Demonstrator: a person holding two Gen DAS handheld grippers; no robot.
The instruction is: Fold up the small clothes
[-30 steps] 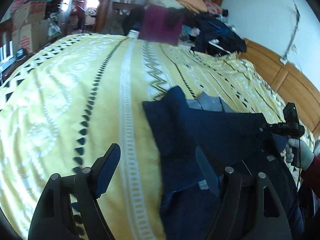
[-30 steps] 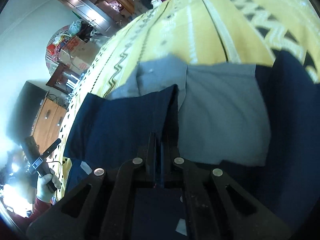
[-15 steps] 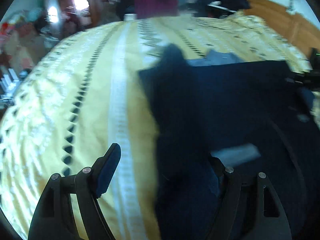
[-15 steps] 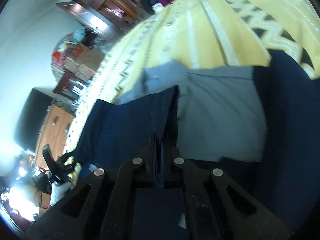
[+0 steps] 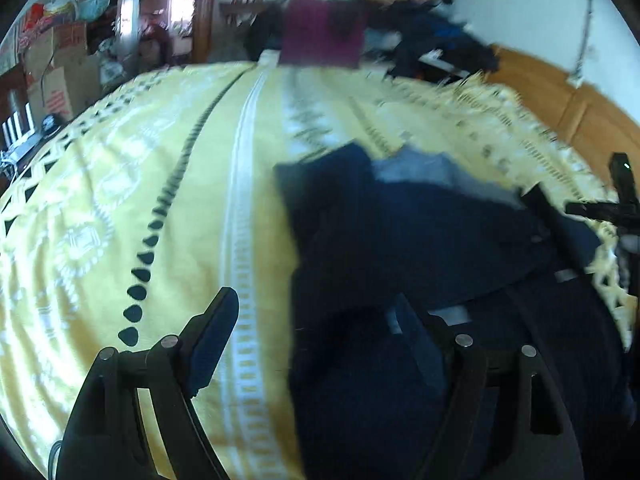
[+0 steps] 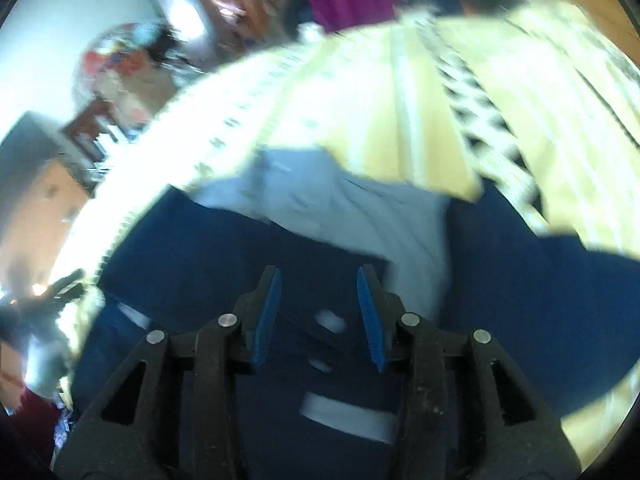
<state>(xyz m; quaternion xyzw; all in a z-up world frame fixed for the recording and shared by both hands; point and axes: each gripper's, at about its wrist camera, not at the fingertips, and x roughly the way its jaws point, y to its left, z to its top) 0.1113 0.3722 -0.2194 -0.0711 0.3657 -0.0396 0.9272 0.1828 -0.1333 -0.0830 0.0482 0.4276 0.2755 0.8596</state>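
Your right gripper [image 6: 318, 312] sits low over the dark blue garment [image 6: 540, 312], fingers pointing toward the top of the frame. Its two blue pads [image 6: 266, 320] stand clearly apart with nothing between them; through the gap you see only navy cloth and a small white tag [image 6: 346, 416] below. Just beyond the fingertips, in the middle of the frame, a pale grey panel [image 6: 360, 208] of the same garment lies exposed against the yellow patterned bedspread [image 6: 440, 92]. The view is blurred.

Your left gripper [image 5: 320, 320] hangs at the garment's left edge. Its jaws are spread wide: the left finger [image 5: 212, 328] is over bare yellow bedspread [image 5: 120, 200], and the right finger is over the navy garment [image 5: 380, 240], which fills the lower right of the frame. You grip nothing with it. The grey panel [image 5: 420, 168] shows at the garment's far edge, near the centre.

At the right edge of the left view, the other handheld tool [image 5: 612, 208] shows dark against the bedspread. A pile of clothes [image 5: 400, 36] sits along the top of the frame, past the bed.
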